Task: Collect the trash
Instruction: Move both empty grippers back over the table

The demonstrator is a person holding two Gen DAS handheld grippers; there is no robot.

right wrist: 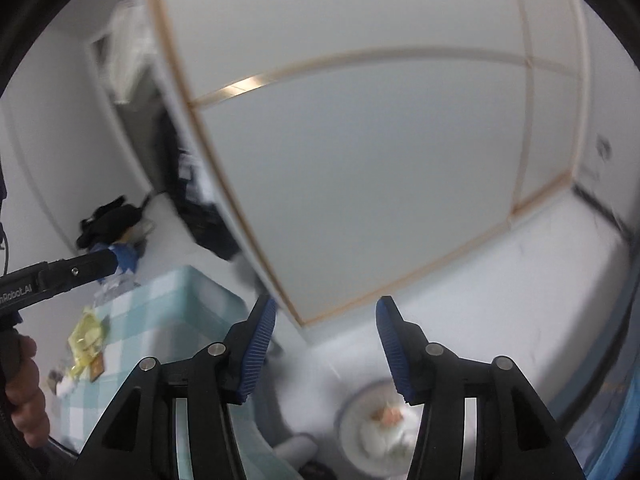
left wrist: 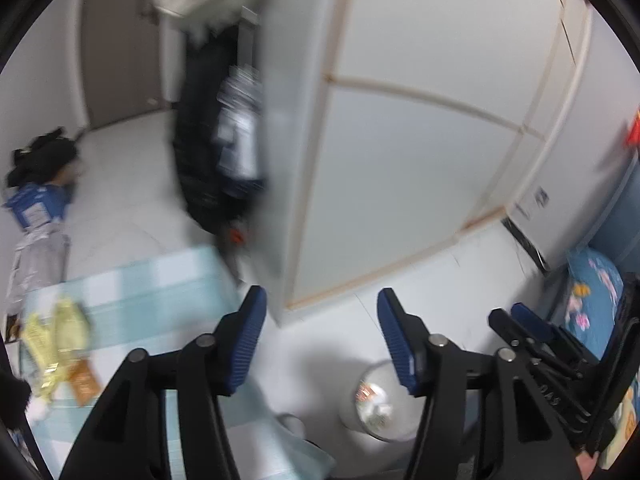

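Trash on checked worktop, bin on floor.
Yellow crumpled wrapper (left wrist: 60, 336) lies flat at 9 o'clock in left wrist view, on the teal-checked worktop (left wrist: 160, 280); small brown packet (left wrist: 82, 386) just beside it toward 8 o'clock, white scrap (left wrist: 38, 410) near the edge below. Round white trash bin (left wrist: 380, 400) stands on the floor at 6 o'clock, open top, holding white and orange scraps; blurred, contents not identifiable.

Black hand-held gripper (left wrist: 322, 336), ribbed blue pads (left wrist: 246, 344), silver screws.
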